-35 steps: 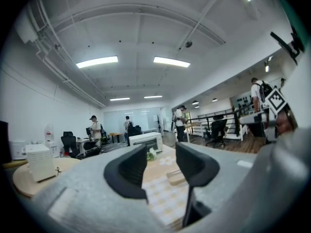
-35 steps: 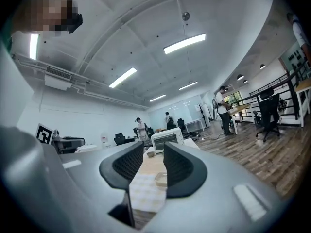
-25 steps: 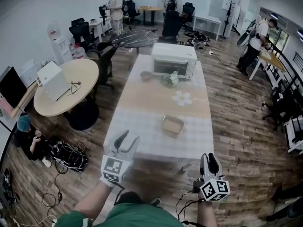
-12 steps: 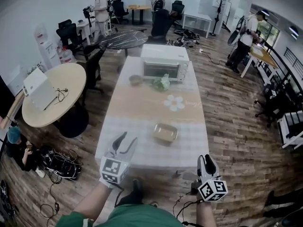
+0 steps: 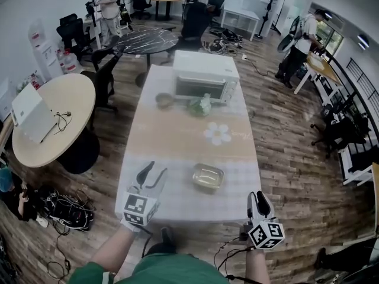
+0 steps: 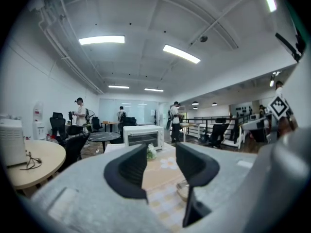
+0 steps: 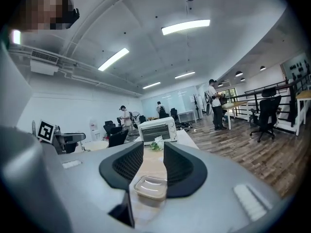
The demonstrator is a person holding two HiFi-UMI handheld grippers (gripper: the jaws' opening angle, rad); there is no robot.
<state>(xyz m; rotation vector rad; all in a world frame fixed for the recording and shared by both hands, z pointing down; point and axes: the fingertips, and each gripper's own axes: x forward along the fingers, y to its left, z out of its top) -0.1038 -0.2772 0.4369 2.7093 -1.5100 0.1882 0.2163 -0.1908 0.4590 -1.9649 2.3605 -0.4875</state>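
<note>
A long table (image 5: 177, 203) with a checked cloth carries a clear shallow container (image 5: 208, 176) near its front edge. Farther back lie a flower-shaped mat (image 5: 218, 134), a green bunch (image 5: 199, 106), a small bowl (image 5: 164, 100) and a white toaster oven (image 5: 206, 74). My left gripper (image 5: 151, 173) hovers over the table's near left corner, open and empty. Its view looks down the table to the oven (image 6: 142, 136). My right gripper (image 5: 259, 200) stands open and empty off the near right corner. Between its jaws shows the container (image 7: 151, 187).
A round wooden table (image 5: 65, 93) with a white appliance (image 5: 32, 111) stands to the left, above cables (image 5: 59, 203) on the floor. A dark round table (image 5: 144, 40), office chairs and several people are at the back. A person (image 5: 299, 40) stands at the right.
The view has come closer to the table. Both grippers now reach its front edge, and the container shows between the right jaws. Jaw gaps look unchanged.
</note>
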